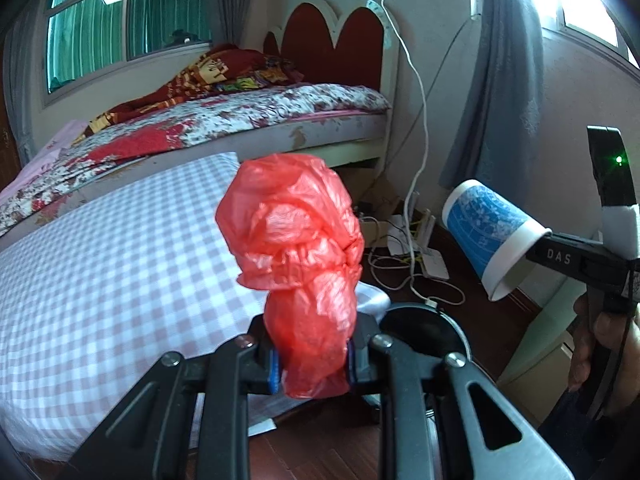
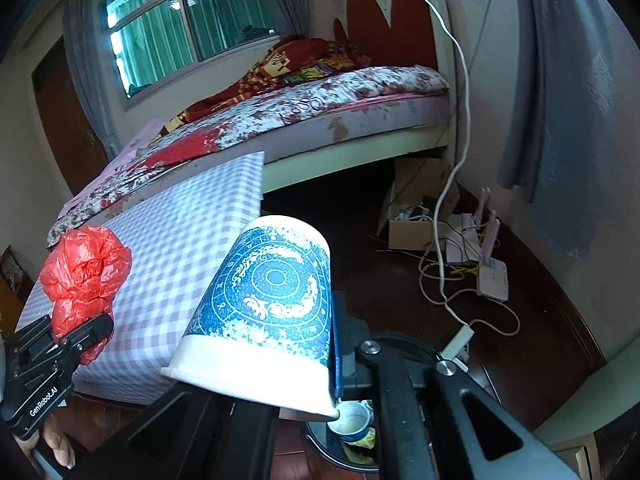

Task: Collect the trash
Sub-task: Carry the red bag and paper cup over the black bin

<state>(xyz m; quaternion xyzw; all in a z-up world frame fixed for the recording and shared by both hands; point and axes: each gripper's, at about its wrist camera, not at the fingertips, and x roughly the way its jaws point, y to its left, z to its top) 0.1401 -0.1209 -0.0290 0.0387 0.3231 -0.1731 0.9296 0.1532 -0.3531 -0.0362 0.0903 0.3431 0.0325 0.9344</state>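
A: Crumpled red plastic bag (image 1: 298, 268), thin and glossy, bunched into a lumpy knot. Pinched at its lower end between the blue-padded fingers of the left gripper (image 1: 312, 364), held up over the checked tablecloth (image 1: 100, 280).

B: Paper cup (image 2: 268, 308), tapered, white rim, blue ornamental print. Tilted, mouth toward the camera, clamped at the rim by the right gripper (image 2: 334, 364); near finger hidden behind the cup wall.

A: Below, a dark round bin (image 2: 352, 456), mostly cut off by the gripper arms. Inside, another small cup and scraps, hard to make out.
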